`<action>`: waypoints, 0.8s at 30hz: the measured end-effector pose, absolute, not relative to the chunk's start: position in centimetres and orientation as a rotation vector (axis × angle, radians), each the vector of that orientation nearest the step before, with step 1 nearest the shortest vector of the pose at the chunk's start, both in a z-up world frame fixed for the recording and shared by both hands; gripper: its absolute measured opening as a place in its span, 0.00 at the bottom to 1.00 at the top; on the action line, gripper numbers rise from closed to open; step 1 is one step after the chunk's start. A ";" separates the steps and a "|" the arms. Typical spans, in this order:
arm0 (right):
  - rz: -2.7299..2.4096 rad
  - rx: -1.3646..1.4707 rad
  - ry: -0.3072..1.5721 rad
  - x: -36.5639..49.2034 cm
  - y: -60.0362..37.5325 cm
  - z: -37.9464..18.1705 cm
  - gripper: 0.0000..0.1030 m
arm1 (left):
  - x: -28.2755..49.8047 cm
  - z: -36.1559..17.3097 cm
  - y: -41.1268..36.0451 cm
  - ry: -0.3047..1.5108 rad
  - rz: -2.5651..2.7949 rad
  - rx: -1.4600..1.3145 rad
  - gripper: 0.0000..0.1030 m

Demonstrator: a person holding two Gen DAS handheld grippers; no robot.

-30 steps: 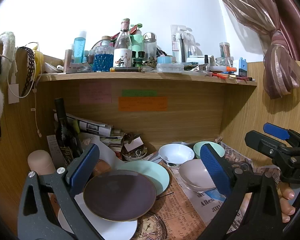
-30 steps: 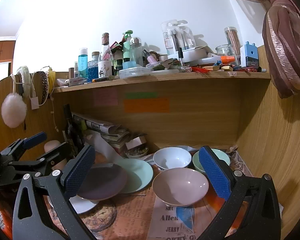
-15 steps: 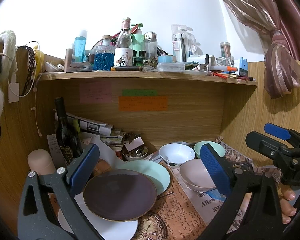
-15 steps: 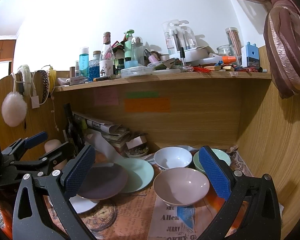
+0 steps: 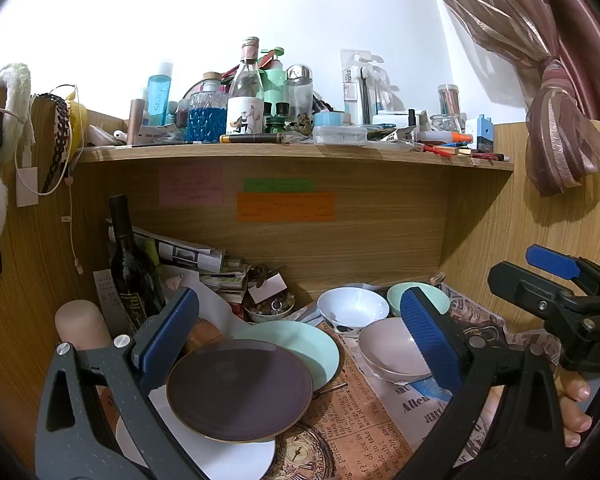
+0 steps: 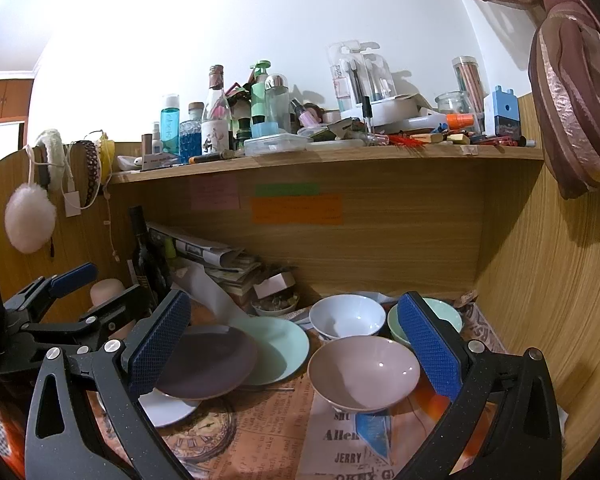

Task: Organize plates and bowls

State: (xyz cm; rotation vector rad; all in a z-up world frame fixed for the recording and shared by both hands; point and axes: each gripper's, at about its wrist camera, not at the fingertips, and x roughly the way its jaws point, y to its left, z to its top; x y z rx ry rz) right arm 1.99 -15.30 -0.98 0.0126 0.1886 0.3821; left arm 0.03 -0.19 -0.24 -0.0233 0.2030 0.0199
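**Each gripper faces its own pile: plates left, bowls right**

The left gripper (image 5: 296, 344) hangs with its jaws spread wide and nothing between them; the purple plate (image 5: 240, 390) lies directly ahead and below, centred in the gap and resting on a white plate (image 5: 236, 460). The right gripper (image 6: 296, 350) is likewise fully parted and empty, with the pink bowl (image 6: 364, 372) sitting ahead in its gap, slightly toward the right pad. Judged from this, the left hand is nearer the plates and the right hand nearer the bowls.

Just behind the purple plate, partly tucked under its far rim, lies the mint plate (image 5: 300, 352). Beyond the pink bowl stand the white bowl (image 6: 346, 316) and, beside it to the right, the mint bowl (image 6: 448, 314), half hidden by the right pad. All are round, so no axis favours either approach; the rims are the likely grip points. Newspaper (image 6: 340, 440) covers the desk beneath
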 end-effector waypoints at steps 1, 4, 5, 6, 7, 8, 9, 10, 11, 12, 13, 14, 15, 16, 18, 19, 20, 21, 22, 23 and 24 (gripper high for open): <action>0.382 0.012 0.187 1.9 -15.3 -1.0 1.00 | 0.0 -0.2 -0.2 0.203 0.019 -0.023 1.00; 0.382 0.013 0.185 1.8 -15.2 -1.0 1.00 | 0.0 -0.2 -0.2 0.203 0.019 -0.024 1.00; 0.383 0.014 0.186 1.8 -15.2 -1.0 1.00 | 0.0 -0.2 -0.2 0.203 0.019 -0.023 1.00; 0.383 0.013 0.186 1.8 -15.2 -1.0 1.00 | 0.0 -0.2 -0.2 0.203 0.020 -0.022 1.00; 0.384 0.014 0.186 1.8 -15.2 -1.0 1.00 | 0.0 -0.2 -0.2 0.203 0.021 -0.022 1.00; 0.383 0.014 0.186 1.8 -15.2 -1.0 1.00 | 0.0 -0.3 -0.2 0.202 0.021 -0.021 1.00; 0.383 0.013 0.186 1.8 -15.1 -1.0 1.00 | 0.0 -0.2 -0.2 0.202 0.020 -0.022 1.00; 0.383 0.013 0.185 1.8 -15.1 -1.1 1.00 | 0.0 -0.2 -0.2 0.202 0.020 -0.022 1.00; 0.383 0.013 0.185 1.8 -15.1 -1.1 1.00 | 0.0 -0.2 -0.2 0.203 0.020 -0.023 1.00; 0.384 0.013 0.186 1.8 -15.2 -1.1 1.00 | 0.0 -0.2 -0.2 0.203 0.019 -0.023 1.00; 0.384 0.014 0.186 1.8 -15.1 -1.1 1.00 | 0.0 -0.2 -0.2 0.203 0.020 -0.023 1.00; 0.384 0.014 0.186 1.8 -15.1 -1.1 1.00 | 0.0 -0.2 -0.2 0.203 0.019 -0.023 1.00; 0.385 0.013 0.185 1.8 -15.1 -1.1 1.00 | 0.0 -0.3 -0.2 0.203 0.020 -0.023 1.00; 0.385 0.013 0.186 1.8 -15.1 -1.1 1.00 | 0.0 -0.3 -0.2 0.202 0.019 -0.022 1.00; 0.386 0.014 0.186 1.8 -15.1 -1.1 1.00 | 0.0 -0.3 -0.2 0.202 0.019 -0.022 1.00; 0.388 0.014 0.186 1.8 -15.1 -1.1 1.00 | 0.0 -0.3 -0.2 0.202 0.019 -0.022 1.00; 0.389 0.014 0.185 1.7 -15.0 -1.1 1.00 | 0.0 -0.3 -0.2 0.202 0.019 -0.022 1.00; 0.390 0.014 0.185 1.7 -15.0 -1.2 1.00 | 0.0 -0.3 -0.2 0.202 0.018 -0.022 1.00; 0.392 0.014 0.185 1.7 -15.0 -1.2 1.00 | 0.0 -0.3 -0.2 0.202 0.019 -0.021 1.00; 0.392 0.014 0.185 1.7 -15.0 -1.1 1.00 | 0.0 -0.3 -0.2 0.201 0.019 -0.022 1.00; 0.392 0.014 0.185 1.7 -14.9 -1.2 1.00 | 0.0 -0.3 -0.1 0.201 0.019 -0.022 1.00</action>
